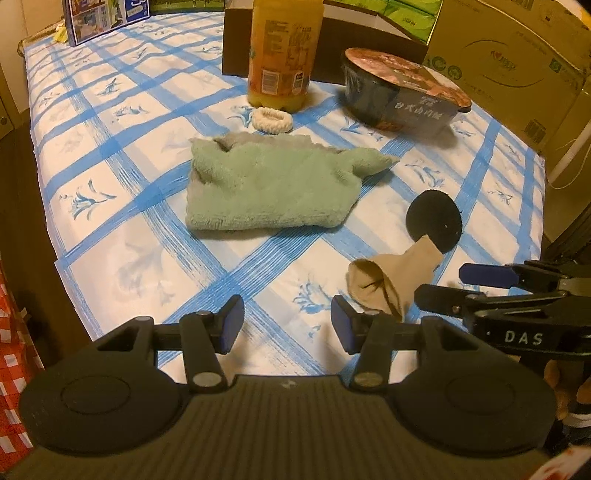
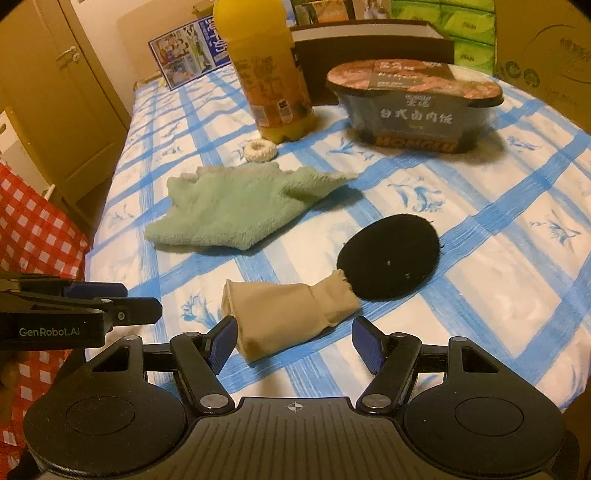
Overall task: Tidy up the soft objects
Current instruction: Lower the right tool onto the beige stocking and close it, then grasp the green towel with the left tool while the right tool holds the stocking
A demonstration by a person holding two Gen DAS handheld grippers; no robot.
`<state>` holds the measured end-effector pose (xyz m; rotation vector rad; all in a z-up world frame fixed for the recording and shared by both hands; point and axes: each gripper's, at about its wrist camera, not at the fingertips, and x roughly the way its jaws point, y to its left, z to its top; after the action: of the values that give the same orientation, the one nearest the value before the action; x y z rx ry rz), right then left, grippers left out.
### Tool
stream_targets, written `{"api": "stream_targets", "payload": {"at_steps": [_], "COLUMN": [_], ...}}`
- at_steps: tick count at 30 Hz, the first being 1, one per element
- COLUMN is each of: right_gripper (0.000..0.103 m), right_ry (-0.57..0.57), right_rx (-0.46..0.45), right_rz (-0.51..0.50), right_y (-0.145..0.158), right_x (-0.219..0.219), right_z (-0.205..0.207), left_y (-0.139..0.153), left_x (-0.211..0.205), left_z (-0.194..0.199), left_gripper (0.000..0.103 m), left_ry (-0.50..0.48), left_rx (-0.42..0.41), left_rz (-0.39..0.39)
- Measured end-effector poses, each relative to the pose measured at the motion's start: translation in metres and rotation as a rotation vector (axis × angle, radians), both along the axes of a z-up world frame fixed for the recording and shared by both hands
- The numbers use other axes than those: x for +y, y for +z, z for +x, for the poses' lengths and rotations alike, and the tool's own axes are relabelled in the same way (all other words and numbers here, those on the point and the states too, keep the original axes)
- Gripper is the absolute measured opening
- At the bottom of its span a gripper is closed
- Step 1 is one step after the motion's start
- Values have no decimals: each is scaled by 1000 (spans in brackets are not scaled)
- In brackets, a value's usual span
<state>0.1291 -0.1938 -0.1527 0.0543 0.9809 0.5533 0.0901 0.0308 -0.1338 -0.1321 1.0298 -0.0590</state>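
A green fluffy towel (image 1: 269,188) (image 2: 236,210) lies crumpled mid-table on the blue-checked cloth. A beige sock (image 1: 388,280) (image 2: 288,314) lies nearer, its far end resting on a black round pad (image 1: 434,225) (image 2: 391,258). A white scrunchie (image 1: 271,120) (image 2: 260,149) sits beyond the towel, by the bottle. My left gripper (image 1: 288,325) (image 2: 110,301) hovers open over bare cloth, left of the sock. My right gripper (image 2: 293,341) (image 1: 461,286) is open just above the sock's near end; the pads do not press on it.
An orange juice bottle (image 1: 282,55) (image 2: 269,74) and a dark instant-rice bowl (image 1: 402,96) (image 2: 413,107) stand behind the soft things. A dark box (image 1: 332,40), a cardboard carton (image 1: 517,66) and green tissue packs (image 2: 461,29) line the back. A red checked cloth (image 2: 33,229) hangs left.
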Motion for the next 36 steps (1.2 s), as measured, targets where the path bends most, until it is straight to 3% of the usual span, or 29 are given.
{"api": "stream_targets", "payload": {"at_steps": [17,19,27,36], "right_gripper": [68,64,15,11], "right_ry": [-44,-46,0,40], "right_rx": [9,-14,-46,-137], "right_rz": [-16,-26,-38,-39], "right_y": [-21,-22,-24,-6], "right_x": [25,28,33,34], "right_z": [11,9,7,1], "left_y": [-12,-13,-15,-15], "left_x": [7,9,10,10], "left_z": [13,13,14,14], "left_gripper": [51,51,51,51], "left_ry": [11,13,11,10], "left_rx": [17,18,8,4], "left_rz": [-5,-5,-5,-4]}}
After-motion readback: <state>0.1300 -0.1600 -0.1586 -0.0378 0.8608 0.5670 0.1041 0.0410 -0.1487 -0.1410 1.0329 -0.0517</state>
